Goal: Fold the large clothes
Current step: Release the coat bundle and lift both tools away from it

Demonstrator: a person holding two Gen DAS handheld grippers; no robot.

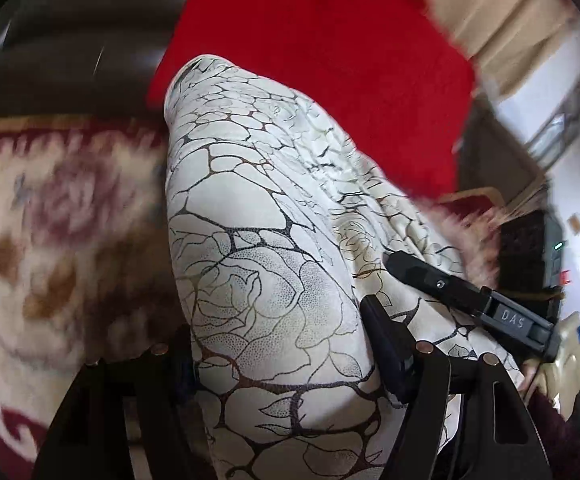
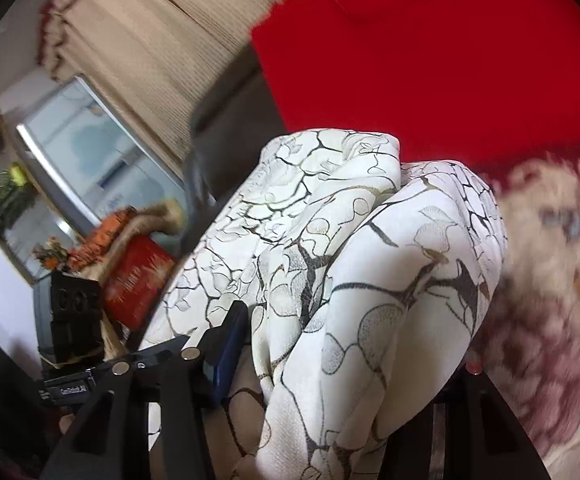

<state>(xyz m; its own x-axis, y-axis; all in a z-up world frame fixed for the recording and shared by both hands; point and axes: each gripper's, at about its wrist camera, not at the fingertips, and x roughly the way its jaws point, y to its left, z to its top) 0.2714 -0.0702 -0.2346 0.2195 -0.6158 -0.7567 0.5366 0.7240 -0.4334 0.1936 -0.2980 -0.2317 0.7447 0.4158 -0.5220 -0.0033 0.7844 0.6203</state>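
The left tool (image 1: 273, 364) was clamped on a thick bunched fold of the cream fabric garment printed with dark-outlined roses (image 1: 265, 248), which filled the gap between its two black fingers and bulged up ahead of them. The right tool (image 2: 342, 360) likewise gripped a gathered bundle of the same garment (image 2: 390, 280), the cloth pressed between its fingers and rising in rounded folds. In the left wrist view the right tool's black finger lay against the cloth just beside the left tool's right finger, so the two grips sat close together.

The garment was held above a blurred cream and maroon flower-patterned blanket (image 1: 61, 224), which spread beneath and beside it. Beyond the cloth lay a bright red fuzzy blanket (image 1: 318, 60), reaching towards the far edge of the patterned one. A beige ribbed curtain (image 2: 157, 32) and a silver-framed window (image 2: 89, 152) stood in the background.
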